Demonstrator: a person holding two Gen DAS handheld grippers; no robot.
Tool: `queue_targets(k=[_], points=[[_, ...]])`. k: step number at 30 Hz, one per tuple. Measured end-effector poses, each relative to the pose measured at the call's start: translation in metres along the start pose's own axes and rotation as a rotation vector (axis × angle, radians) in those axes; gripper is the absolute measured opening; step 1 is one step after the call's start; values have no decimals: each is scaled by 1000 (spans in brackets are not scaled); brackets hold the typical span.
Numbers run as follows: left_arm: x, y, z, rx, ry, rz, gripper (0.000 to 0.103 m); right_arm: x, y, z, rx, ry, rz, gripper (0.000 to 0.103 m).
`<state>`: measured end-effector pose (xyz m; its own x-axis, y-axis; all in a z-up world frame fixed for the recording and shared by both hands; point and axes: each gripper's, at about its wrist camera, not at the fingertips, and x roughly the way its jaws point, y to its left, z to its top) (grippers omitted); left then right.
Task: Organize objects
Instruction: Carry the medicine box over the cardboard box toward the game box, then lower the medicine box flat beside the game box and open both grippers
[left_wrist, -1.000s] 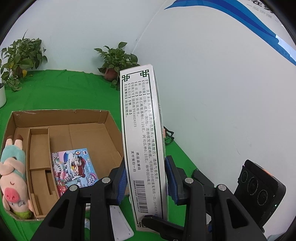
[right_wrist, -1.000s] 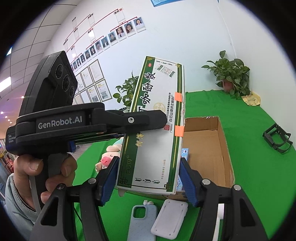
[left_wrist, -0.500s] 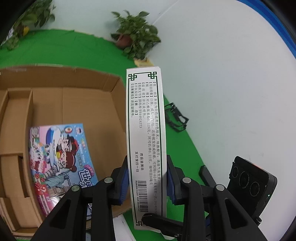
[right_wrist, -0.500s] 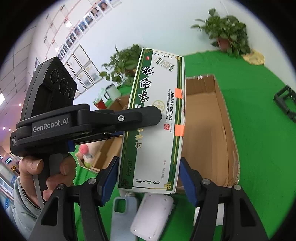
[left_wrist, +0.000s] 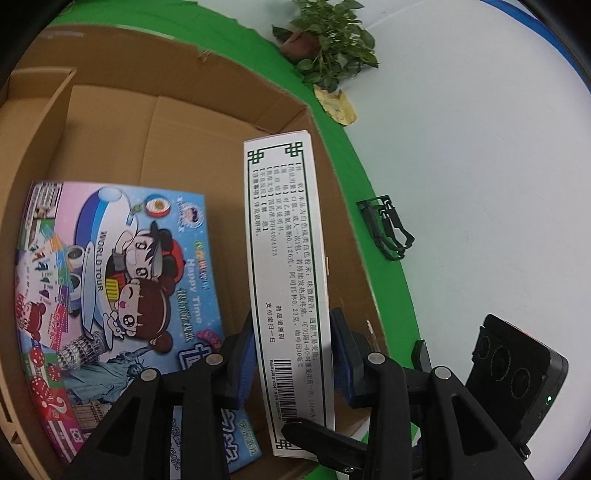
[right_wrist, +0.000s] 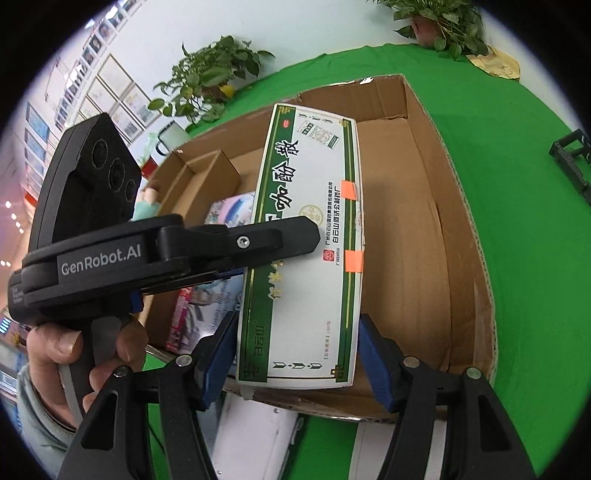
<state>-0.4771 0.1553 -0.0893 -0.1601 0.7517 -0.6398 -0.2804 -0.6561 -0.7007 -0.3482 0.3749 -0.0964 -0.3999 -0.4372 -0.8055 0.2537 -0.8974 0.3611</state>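
Change: the medicine box (left_wrist: 286, 280) has been carried from above the table to over the cardboard box (right_wrist: 469, 236), beside the game box (left_wrist: 110, 280).
Left gripper (left_wrist: 291, 354): clamped on its faces.
Right gripper (right_wrist: 295, 354): clamped across its width.
Meaning: lowering and release are judged next.

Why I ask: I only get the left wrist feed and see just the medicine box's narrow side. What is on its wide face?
Observer: In the right wrist view, the medicine box has a green-bordered face with two orange tape tabs along its right edge.
Operator: Is the right gripper clamping it?
Observer: The right gripper straddles the box's near end. I cannot tell whether its pads touch the box.
Operator: Is anything outside the carton on the near side?
Observer: A flat white item, too blurred to identify, lies just in front of the carton.
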Motion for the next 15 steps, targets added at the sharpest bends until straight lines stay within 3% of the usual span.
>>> queue_targets(k=[5,15], points=[[8,8,1,-7,10,41,41,11,7,0,-26,46,-83,62],[-22,-10,-5,93,-73,151,42,23,4,8,-9,73,-201,63]])
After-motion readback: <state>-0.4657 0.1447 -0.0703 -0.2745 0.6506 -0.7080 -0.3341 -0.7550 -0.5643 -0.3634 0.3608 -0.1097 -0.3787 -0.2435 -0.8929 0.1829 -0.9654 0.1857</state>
